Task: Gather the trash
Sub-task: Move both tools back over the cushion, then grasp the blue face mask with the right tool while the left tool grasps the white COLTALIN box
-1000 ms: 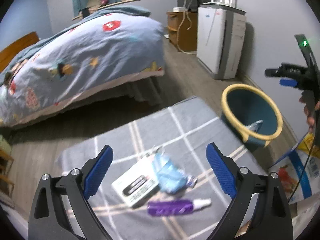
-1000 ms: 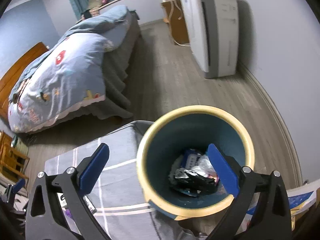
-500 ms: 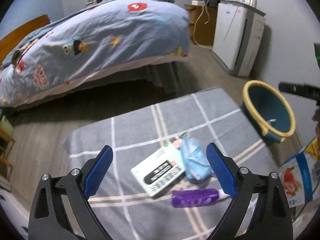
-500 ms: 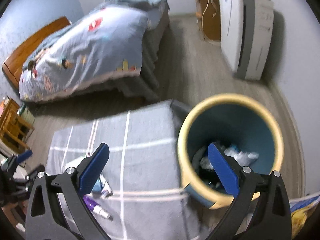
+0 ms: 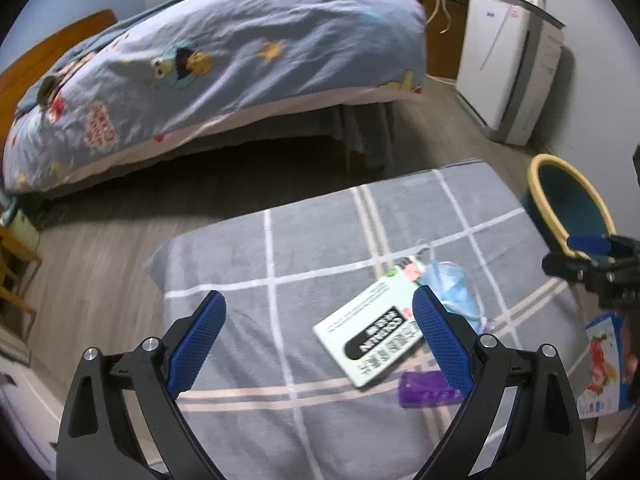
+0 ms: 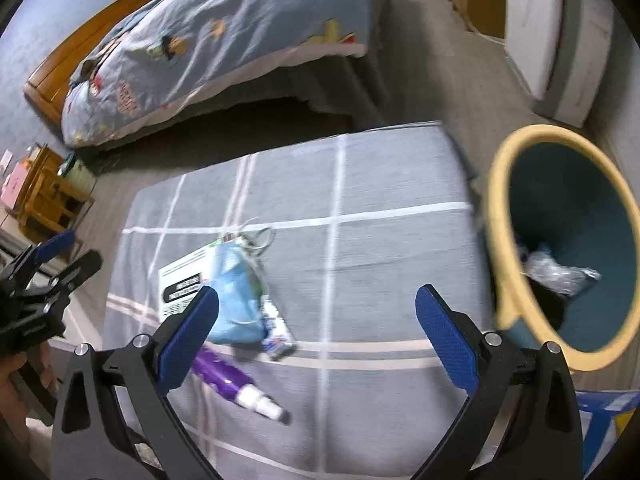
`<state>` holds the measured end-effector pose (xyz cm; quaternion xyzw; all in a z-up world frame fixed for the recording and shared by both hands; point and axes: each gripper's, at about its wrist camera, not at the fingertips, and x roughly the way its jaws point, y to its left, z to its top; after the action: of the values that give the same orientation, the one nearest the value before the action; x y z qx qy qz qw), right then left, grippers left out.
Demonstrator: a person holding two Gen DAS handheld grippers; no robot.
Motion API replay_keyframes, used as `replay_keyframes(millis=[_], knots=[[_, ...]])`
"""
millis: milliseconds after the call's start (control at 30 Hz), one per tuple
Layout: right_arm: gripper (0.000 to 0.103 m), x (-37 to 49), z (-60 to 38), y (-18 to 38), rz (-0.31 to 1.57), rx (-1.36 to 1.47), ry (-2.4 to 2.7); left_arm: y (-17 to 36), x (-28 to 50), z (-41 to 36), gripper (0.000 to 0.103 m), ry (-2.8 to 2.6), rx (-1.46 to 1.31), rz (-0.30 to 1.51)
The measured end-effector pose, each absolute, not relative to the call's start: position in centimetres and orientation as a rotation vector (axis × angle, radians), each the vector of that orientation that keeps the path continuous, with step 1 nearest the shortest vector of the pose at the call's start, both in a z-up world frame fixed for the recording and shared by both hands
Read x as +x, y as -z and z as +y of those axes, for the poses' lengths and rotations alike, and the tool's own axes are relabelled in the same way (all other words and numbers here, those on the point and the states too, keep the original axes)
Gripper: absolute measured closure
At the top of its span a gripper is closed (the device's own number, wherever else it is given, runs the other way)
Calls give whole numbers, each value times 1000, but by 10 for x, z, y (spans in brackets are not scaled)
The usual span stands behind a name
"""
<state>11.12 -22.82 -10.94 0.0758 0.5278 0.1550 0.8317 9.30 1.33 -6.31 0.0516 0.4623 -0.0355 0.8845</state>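
Observation:
On the grey checked cloth (image 5: 320,240) lie a white box with a black label (image 5: 370,330), a crumpled blue mask (image 5: 450,288), a purple spray bottle (image 5: 426,388) and a small wrapper (image 6: 276,330). My left gripper (image 5: 316,344) is open and empty above the cloth, left of the box. My right gripper (image 6: 316,338) is open and empty above the cloth, between the mask (image 6: 236,292) and the bin (image 6: 568,248). The blue bin with a yellow rim holds crumpled trash (image 6: 556,272). The box (image 6: 182,280) and the purple bottle (image 6: 232,380) lie near my right gripper's left finger.
A bed with a blue cartoon quilt (image 5: 224,60) stands behind the cloth. A white appliance (image 5: 512,72) stands by the right wall. A printed carton (image 5: 600,364) lies right of the cloth. Wooden furniture (image 6: 52,192) is at far left.
My right gripper has swung left from over the bin to above the cloth. My left gripper has shifted left, so the box and mask now sit toward its right finger.

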Motion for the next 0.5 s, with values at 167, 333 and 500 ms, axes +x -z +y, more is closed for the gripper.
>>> replay_keyframes(millis=[167,333,500], knots=[[12,111,-187,118,1133,95,-419,68,101,31,9,38,71,974],[24,114,-159,139,1196,54,-469,79,110,38,9,29,81,1001],[60,114,-150,162,1267,36,-505,89,114,41,9,42,98,1017]])
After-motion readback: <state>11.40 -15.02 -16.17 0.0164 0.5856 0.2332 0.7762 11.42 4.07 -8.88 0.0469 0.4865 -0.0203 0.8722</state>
